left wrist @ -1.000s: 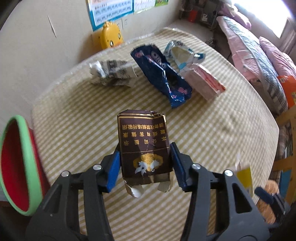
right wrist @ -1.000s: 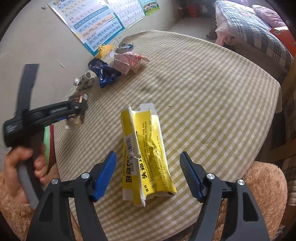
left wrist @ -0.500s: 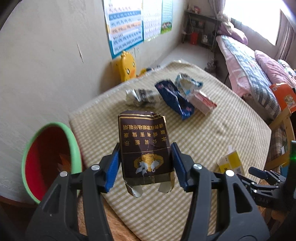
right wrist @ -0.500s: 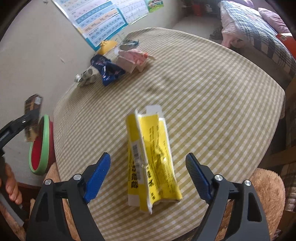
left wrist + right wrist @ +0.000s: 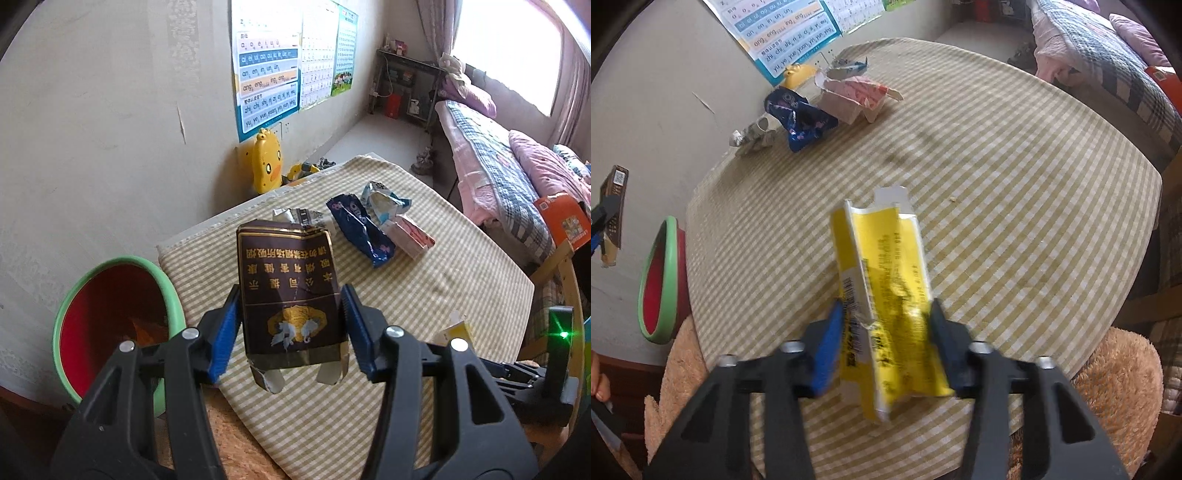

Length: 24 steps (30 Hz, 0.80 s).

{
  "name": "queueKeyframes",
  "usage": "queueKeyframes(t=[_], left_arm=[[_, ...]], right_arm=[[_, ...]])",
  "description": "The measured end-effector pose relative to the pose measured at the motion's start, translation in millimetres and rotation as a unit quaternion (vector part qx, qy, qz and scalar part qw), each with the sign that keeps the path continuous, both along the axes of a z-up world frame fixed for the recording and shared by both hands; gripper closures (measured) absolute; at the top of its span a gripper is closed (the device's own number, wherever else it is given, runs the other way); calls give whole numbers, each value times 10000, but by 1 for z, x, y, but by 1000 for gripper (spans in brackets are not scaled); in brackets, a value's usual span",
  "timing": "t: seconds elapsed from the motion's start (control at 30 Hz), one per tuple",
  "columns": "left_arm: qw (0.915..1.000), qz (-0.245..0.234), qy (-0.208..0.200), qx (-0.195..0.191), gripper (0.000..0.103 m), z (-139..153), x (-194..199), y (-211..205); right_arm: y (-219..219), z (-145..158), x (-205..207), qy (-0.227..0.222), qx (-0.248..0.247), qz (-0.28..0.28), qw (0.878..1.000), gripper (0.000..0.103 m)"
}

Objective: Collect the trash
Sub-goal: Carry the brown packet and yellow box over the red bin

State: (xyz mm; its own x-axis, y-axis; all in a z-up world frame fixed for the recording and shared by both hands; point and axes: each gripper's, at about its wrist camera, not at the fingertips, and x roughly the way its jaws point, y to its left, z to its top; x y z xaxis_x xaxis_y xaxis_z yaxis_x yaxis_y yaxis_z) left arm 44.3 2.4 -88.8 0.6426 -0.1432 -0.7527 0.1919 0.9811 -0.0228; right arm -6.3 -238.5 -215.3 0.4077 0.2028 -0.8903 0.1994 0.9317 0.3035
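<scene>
Status: my left gripper [image 5: 290, 328] is clamped on a flattened brown cigarette pack [image 5: 290, 295], carried in the air above the near-left corner of the table [image 5: 461, 280], close to the red bin with the green rim [image 5: 114, 314]. Not over the opening yet, I judge; the bin sits left of the pack in the left view.

My right gripper [image 5: 884, 336] has its pads tight against both sides of the crumpled yellow box [image 5: 886, 291]. Looks like a grip, but the frame is blurred and I can't tell whether the box is off the cloth.

Bin: something orange shows inside, can't identify it.

Left on the table, bunched at the far side by the wall: silver crumpled wrapper [image 5: 301, 216], blue snack bag [image 5: 364, 232], light-blue wrapper [image 5: 386, 201], pink carton [image 5: 410, 236]. None touched.

My estimate: two pieces in hand, neither binned, four to go. Under halfway. Next up is dropping the brown pack in the bin, then the yellow box.
</scene>
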Motion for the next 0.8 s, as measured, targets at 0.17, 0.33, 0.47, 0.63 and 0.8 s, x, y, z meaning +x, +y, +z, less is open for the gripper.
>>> queueKeyframes(t=[0.17, 0.33, 0.47, 0.63, 0.8], left_arm=[[9999, 112, -47, -64, 52, 1, -1, 13], [9997, 191, -36, -153, 52, 0, -1, 24], [9996, 229, -34, -190, 52, 0, -2, 31], [9992, 303, -64, -234, 52, 1, -2, 40], [9990, 366, -123, -239, 52, 4, -4, 48]], right_arm=[[10, 23, 0, -304, -36, 54, 9995, 67], [26, 56, 3, -733, 22, 165, 9972, 67], [38, 79, 7, -1032, 49, 250, 9943, 67], [53, 100, 16, -1272, 105, 398, 9910, 67], [68, 110, 26, -1402, 151, 557, 9884, 67]])
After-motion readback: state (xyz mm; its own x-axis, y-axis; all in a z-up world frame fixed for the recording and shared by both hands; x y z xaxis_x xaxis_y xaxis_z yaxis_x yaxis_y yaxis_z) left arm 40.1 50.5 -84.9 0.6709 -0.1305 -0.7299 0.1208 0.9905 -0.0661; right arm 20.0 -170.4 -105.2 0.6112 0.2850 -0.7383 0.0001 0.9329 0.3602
